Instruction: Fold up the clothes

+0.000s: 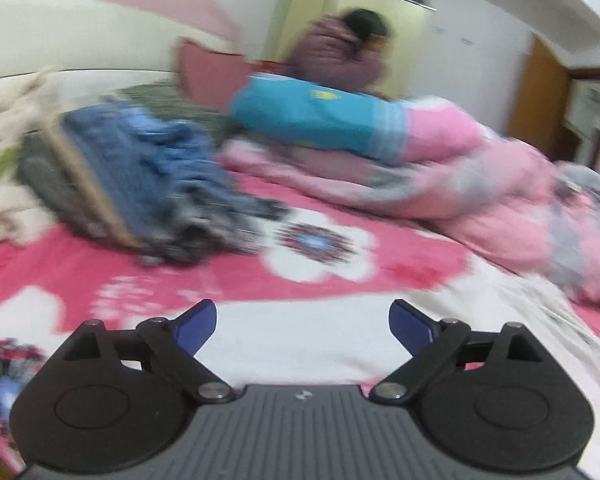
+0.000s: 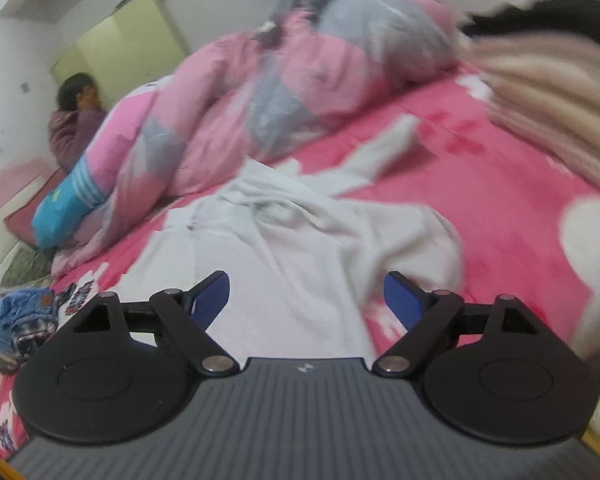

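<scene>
Two views, both blurred: in the left wrist view the left gripper [image 1: 303, 318] hangs spread and empty over the near edge of a white garment [image 1: 300, 340] on the pink floral bedspread [image 1: 80, 276]. In the right wrist view the right gripper [image 2: 306, 294] is likewise spread and empty above the same white garment [image 2: 300, 240], which lies rumpled; it looks soft, light and limp, so I would pinch it at a hem or corner.
</scene>
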Tool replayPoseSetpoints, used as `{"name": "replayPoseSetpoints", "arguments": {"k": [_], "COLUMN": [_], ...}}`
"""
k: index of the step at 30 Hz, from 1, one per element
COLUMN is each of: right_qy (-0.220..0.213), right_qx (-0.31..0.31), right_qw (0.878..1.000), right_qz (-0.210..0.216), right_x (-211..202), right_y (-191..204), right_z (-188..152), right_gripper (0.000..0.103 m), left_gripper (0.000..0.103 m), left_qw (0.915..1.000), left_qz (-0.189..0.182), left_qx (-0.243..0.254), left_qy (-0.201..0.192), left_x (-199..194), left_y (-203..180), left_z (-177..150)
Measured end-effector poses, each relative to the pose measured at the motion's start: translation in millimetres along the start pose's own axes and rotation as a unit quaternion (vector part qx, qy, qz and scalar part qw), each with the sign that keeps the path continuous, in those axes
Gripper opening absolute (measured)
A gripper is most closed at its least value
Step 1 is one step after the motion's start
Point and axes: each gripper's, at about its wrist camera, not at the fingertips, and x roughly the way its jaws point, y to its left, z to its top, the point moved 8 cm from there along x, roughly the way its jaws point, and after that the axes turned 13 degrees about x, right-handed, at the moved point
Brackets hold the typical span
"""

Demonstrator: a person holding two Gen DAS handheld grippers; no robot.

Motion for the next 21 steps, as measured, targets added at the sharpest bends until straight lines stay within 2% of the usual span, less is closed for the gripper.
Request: {"name": "replayPoseSetpoints", "arguments": {"k": [5,9,15,17,20,21], "right_qy": [-0.011,-0.015,-0.034,-0.034,-0.031,-0.03], "right_qx": [0.047,0.066,0.058,0.052,0.035,0.03], "right_qw": [0.999,0.998,0.997,0.998,0.998,0.998], "right_qz": [-0.004,-0.009,-0.03,-0.032,-0.048,-0.056], "right_x": [-5.3,7.2,34.2,43.3,56.4,60.7], "right_y": [-43.9,-64.8,-83.2,-85.1,-87.5,-89.8], "right_z": [-3.0,2.9,22.5,25.4,27.5,28.0], "right_gripper": [0.084,0.084,0.082,0.079,0.063,0.054], "left_gripper": [0.1,0.1,0.099,0.099,0.099,0.099], "left_qw": [0.9934,0.9838,0.9633,0.9575,0.9481,0.9455], "left_qz": [-0.107,-0.154,-0.226,-0.241,-0.26,-0.264], "left_qx": [0.039,0.082,0.126,0.139,0.164,0.173], "left_qy": [0.013,0.043,0.073,0.077,0.081,0.08], "left_x": [4.2,17.1,28.6,29.8,30.4,30.5], "left_y": [-98.1,-167.6,-260.0,-281.6,-307.0,-313.4], "left_z": [-9.0,-33.5,-67.1,-76.2,-89.6,-93.5]}}
